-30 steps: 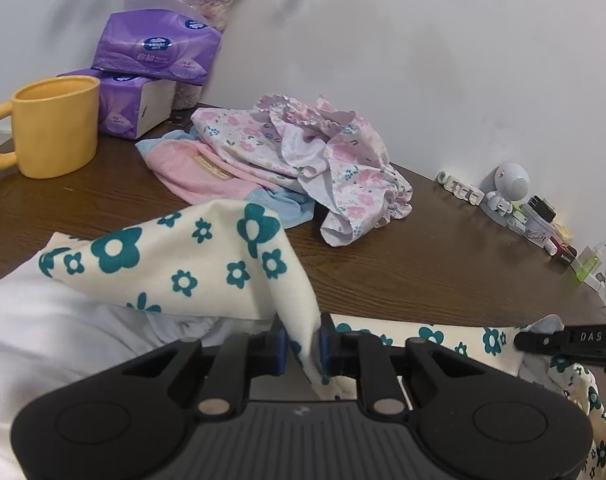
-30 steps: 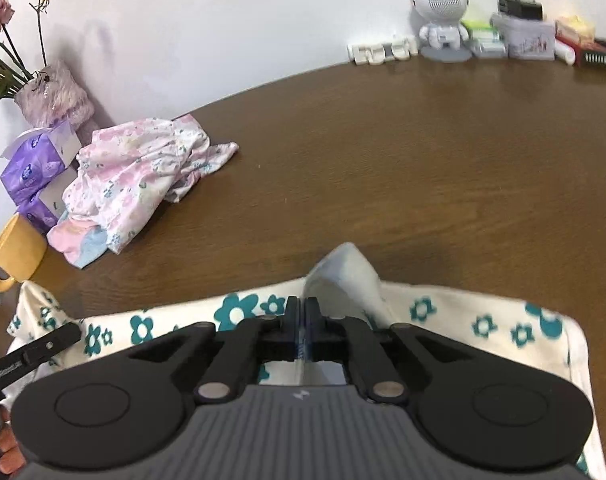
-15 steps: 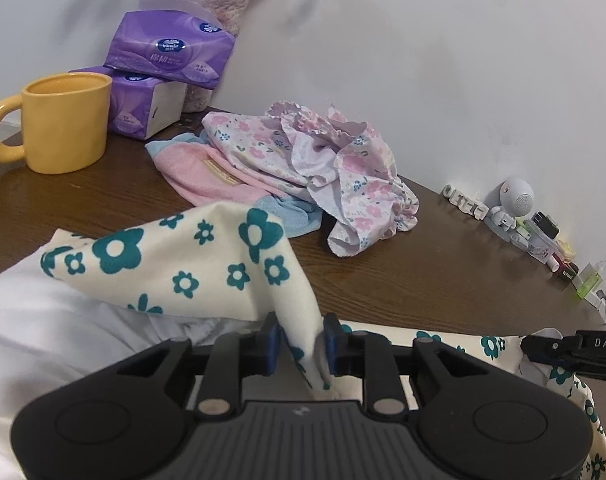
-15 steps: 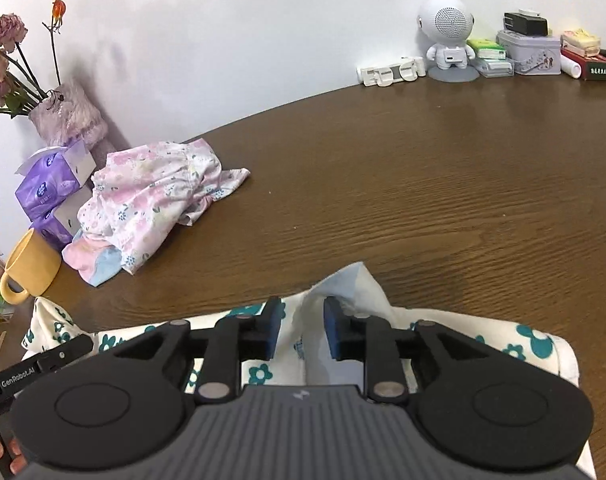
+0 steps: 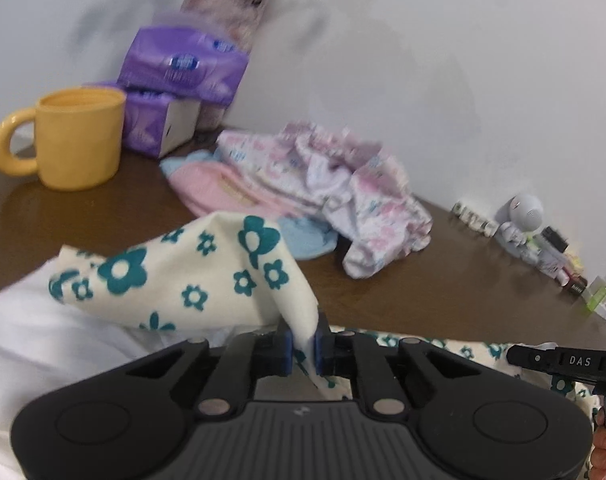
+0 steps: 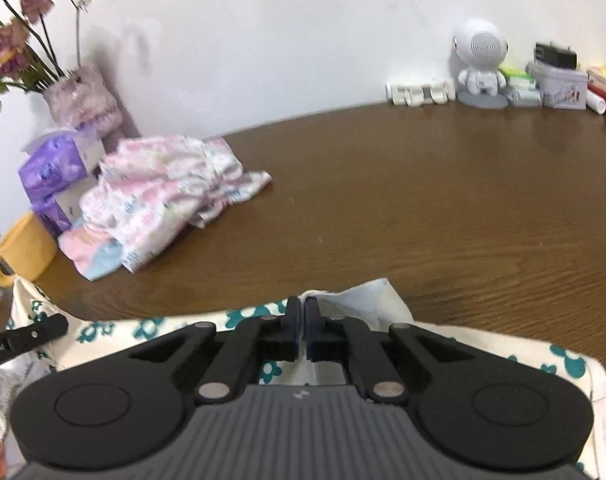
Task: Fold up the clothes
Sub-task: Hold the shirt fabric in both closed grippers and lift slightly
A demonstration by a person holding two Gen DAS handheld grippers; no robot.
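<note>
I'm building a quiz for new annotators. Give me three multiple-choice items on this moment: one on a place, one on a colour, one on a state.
1. Where does the yellow mug stand?
A. beside the purple tissue packs
B. on the pile of pink floral clothes
C. next to the white robot figure

2. What colour are the flowers on the cream garment?
A. red
B. teal
C. black

3. What is the left tool doing?
A. hanging wide open with nothing between its fingers
B. resting shut on the mug
C. pinching a fold of the cream garment

Answers:
1 A, the mug stands right by the stacked packs at the table's far left.
2 B, teal blooms cover the cloth.
3 C, cloth runs between its two fingers in the left wrist view.
</note>
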